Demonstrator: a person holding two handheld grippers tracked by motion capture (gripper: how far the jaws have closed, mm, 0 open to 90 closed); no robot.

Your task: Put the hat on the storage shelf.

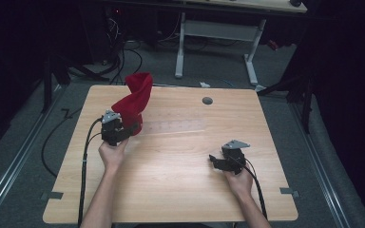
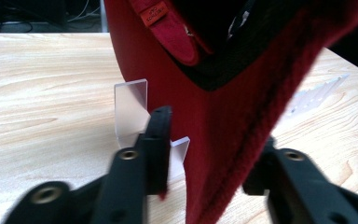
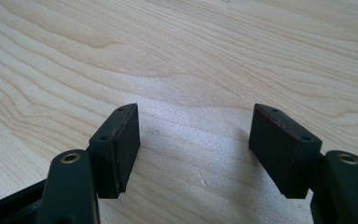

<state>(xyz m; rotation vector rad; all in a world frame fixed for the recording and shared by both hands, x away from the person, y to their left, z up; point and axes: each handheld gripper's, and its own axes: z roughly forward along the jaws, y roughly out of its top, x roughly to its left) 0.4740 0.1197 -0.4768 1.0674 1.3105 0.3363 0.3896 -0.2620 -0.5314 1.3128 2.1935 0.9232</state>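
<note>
Red fleece garment [image 1: 134,100] stands bunched upright, left gripper [image 1: 123,129] clamping its hem; right gripper [image 1: 217,160] gapes empty.

I am looking at grey carpet floor [image 1: 28,156] lying around the table. A white-legged desk [image 1: 218,33] is standing beyond the table's far edge, and black cables [image 1: 119,57] are trailing in the dim light.

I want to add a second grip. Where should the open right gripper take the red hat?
Probably the free upper brim of the red hat, approached from the right. The left gripper already clamps its lower edge, and the right gripper is open over bare table.
</note>
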